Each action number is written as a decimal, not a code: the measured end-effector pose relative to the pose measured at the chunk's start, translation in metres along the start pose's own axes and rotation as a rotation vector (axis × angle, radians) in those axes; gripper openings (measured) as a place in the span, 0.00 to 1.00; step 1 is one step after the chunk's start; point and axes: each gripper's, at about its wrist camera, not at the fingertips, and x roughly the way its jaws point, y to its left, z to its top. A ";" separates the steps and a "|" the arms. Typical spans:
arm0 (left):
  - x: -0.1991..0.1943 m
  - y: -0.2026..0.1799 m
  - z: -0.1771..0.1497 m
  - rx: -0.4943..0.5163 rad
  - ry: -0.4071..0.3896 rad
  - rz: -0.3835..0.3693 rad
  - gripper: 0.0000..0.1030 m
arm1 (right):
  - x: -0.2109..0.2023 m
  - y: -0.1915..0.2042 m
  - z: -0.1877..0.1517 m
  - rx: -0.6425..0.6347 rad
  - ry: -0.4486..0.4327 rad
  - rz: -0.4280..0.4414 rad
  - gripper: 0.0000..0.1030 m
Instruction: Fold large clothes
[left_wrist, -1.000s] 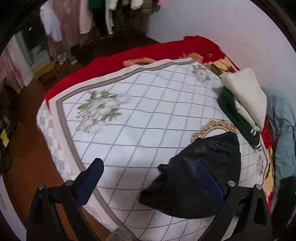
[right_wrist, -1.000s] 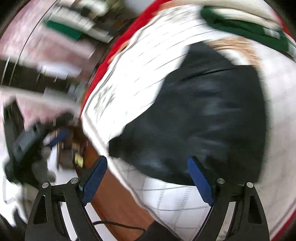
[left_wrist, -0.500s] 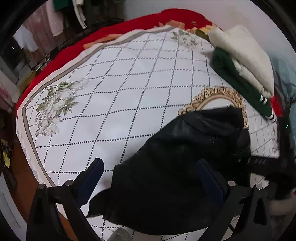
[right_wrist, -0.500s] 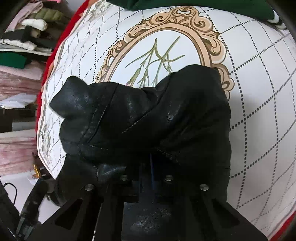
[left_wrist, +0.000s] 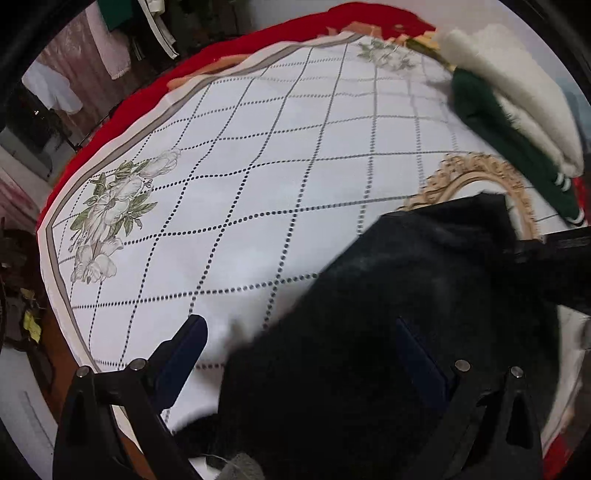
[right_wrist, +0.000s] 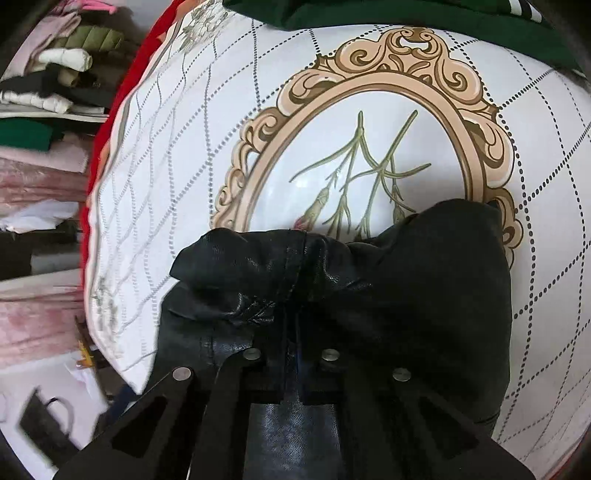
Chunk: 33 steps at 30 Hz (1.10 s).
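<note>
- Black leather-look jacket (right_wrist: 369, 295) lies bunched at the near edge of the bed, on the white bedspread with dotted diamond grid and a gold oval frame motif (left_wrist: 258, 184). In the right wrist view its far edge just overlaps the bottom of the frame motif.
- Right gripper (right_wrist: 291, 332): jaws pressed together, pinching a gathered ridge of the jacket. The bite looks to take in more than one layer; how many cannot be told.
- Left gripper (left_wrist: 295, 354): jaws spread wide, holding nothing. One blue pad (left_wrist: 181, 354) is over bare bedspread, the other over the jacket's dark mass.
- Risk: the material looks slick and heavy. With one pinch on a crumpled ridge, a lift could let it slip out, or haul the whole bundle up instead of opening it.
- Risk: part of the jacket seems to sit at or past the bed's near edge. A pull that way could slide it off towards the floor.
- Risk: the left view is motion-blurred and the jacket reads as one dark shape. Closing there could catch a stray fold, not a hem or shoulder.
- Risk: folded stack of a cream fleecy garment (left_wrist: 517, 85) on a dark green one (left_wrist: 498, 129) lies at the far right of the bed. A wide sweep of the jacket could knock it.
</note>
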 end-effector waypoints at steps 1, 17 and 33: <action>0.002 0.001 0.000 -0.001 0.008 0.003 1.00 | -0.009 -0.002 -0.002 -0.006 0.010 0.029 0.03; 0.005 0.008 -0.050 0.019 0.082 0.080 1.00 | -0.007 -0.164 -0.046 0.063 0.101 0.496 0.74; 0.011 0.026 -0.057 -0.019 0.092 0.012 1.00 | -0.003 -0.130 -0.064 0.081 0.097 0.684 0.59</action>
